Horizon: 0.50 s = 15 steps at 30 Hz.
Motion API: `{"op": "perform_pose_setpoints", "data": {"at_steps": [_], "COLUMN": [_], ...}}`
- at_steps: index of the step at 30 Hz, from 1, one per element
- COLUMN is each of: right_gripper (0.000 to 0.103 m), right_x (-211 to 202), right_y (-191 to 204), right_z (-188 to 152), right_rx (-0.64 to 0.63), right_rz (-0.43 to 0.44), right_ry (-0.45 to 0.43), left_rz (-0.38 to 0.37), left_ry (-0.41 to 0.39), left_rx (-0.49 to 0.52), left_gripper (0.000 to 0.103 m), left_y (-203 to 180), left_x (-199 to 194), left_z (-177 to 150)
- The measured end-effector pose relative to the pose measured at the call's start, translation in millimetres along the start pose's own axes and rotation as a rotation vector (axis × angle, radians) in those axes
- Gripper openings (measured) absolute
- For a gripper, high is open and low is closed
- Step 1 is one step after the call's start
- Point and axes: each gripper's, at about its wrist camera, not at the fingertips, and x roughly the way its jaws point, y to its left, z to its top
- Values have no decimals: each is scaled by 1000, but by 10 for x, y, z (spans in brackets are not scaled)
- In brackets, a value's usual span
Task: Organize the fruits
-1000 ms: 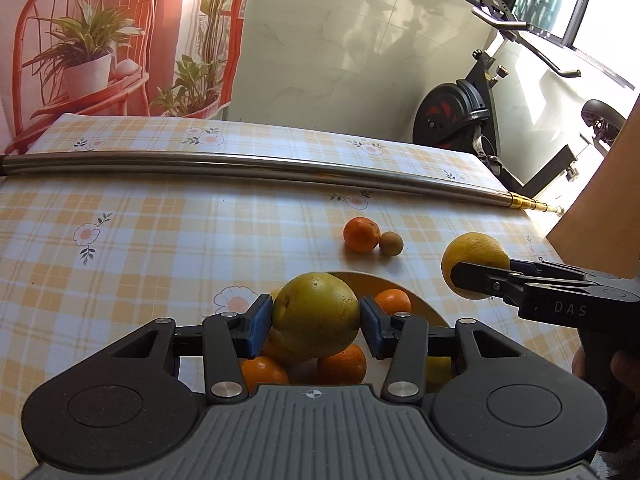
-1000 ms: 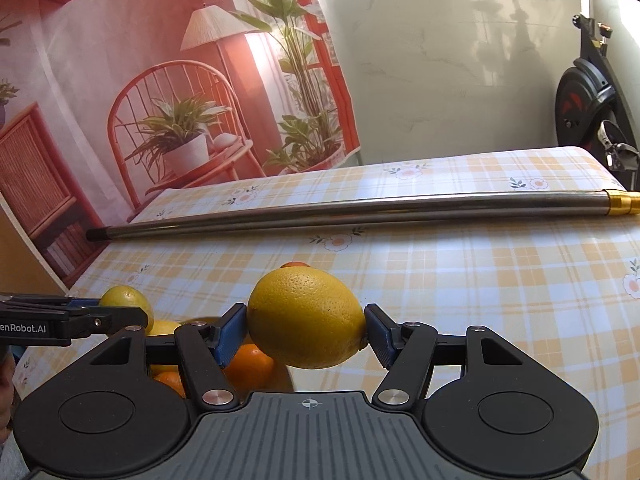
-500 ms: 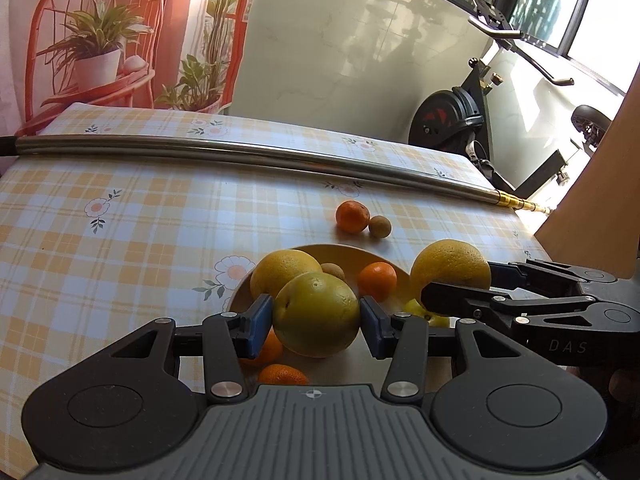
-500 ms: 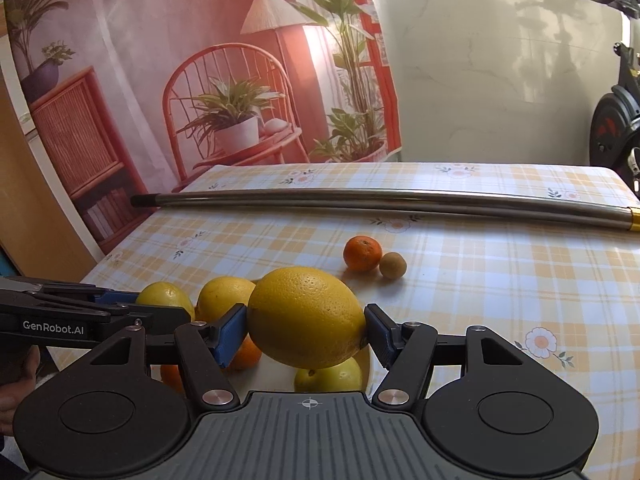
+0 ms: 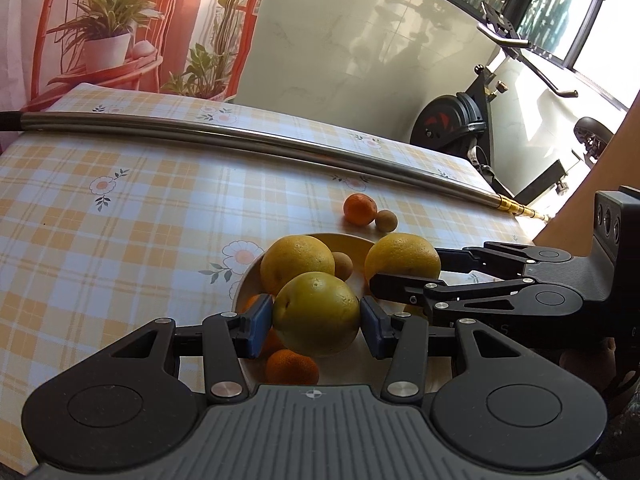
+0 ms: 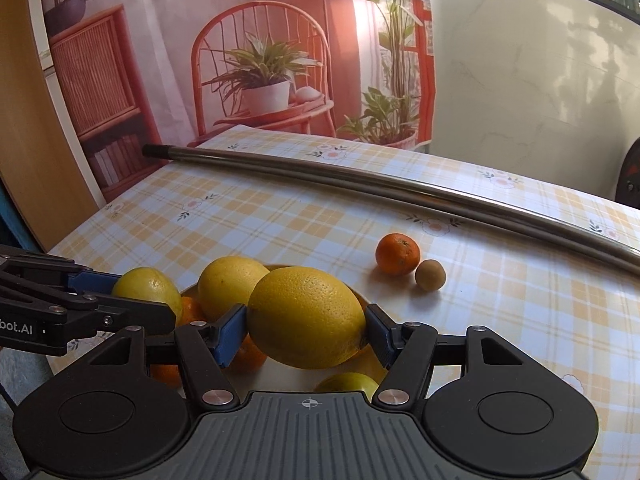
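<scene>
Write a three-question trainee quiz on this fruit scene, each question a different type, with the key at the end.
1. True or false: the left gripper is shut on the greenish-yellow fruit.
2. Multiple choice: the small orange and the small brown fruit lie
A. in the bowl
B. on the tablecloth beyond the bowl
C. on the metal pole
3. Fill in: the right gripper holds a large yellow citrus above the ____.

Key: 1 true; 2 B; 3 bowl
</scene>
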Motion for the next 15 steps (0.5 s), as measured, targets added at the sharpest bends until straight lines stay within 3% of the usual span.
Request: {"op": "perform_pose_setpoints", "data": {"at_steps": [9, 15], "right_gripper": [60, 60], "right_x": [61, -83], "right_y": [39, -21], "right_z": [-4, 4], "right_rx": [-8, 63], "right_rz": [18, 37], "right_ry": [22, -36], "left_rz": [-5, 0], "left_ry": [10, 23], "left_rx": [4, 13], "left_gripper": [50, 50], "left_y": [1, -19], "left_x": [29, 52], "left_z": [-11, -8]}}
